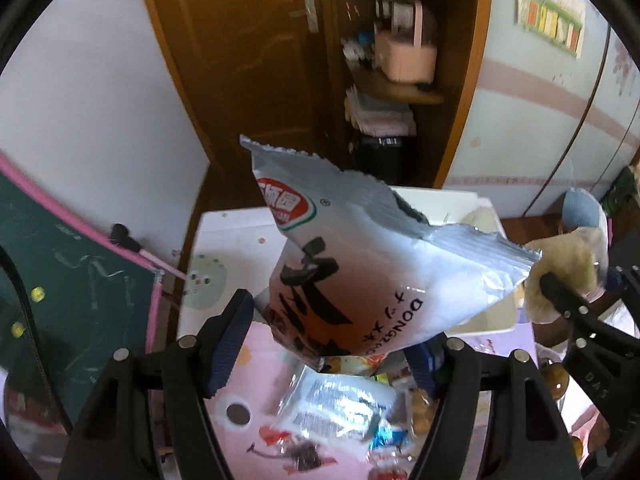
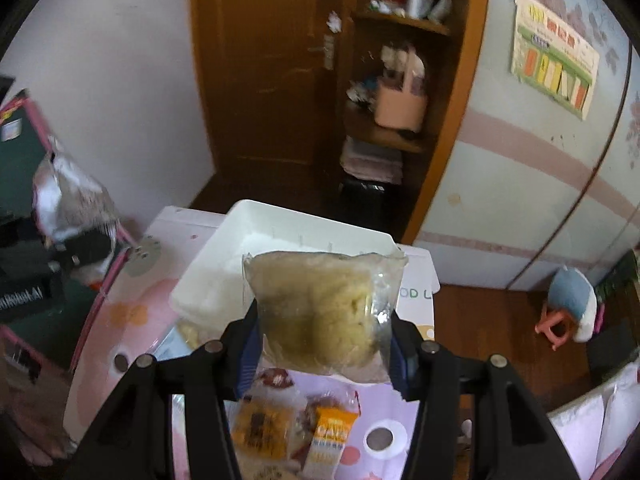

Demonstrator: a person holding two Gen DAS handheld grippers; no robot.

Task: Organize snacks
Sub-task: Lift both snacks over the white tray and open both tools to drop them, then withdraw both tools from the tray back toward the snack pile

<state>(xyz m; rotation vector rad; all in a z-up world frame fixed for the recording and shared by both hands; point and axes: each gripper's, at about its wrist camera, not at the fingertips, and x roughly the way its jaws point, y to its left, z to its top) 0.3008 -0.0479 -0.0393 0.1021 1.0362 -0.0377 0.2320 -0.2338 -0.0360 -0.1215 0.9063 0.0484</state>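
Black left tongs (image 1: pixel 320 344) gripping white snack bag (image 1: pixel 360 264) by lower end, bag standing tilted above desk (image 1: pixel 240 240). Right tongs (image 2: pixel 324 344) pinching clear bun pack (image 2: pixel 320 312) by bottom edge, holding it over white bin (image 2: pixel 280 228), likely for dropping in. More snacks (image 2: pixel 296 428) lying loose on desk below, unsorted.

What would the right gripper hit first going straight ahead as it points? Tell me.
Probably the white bin. The right gripper, shut on a cake pack, points down toward it, and the pack would likely touch first. Depth is unclear.
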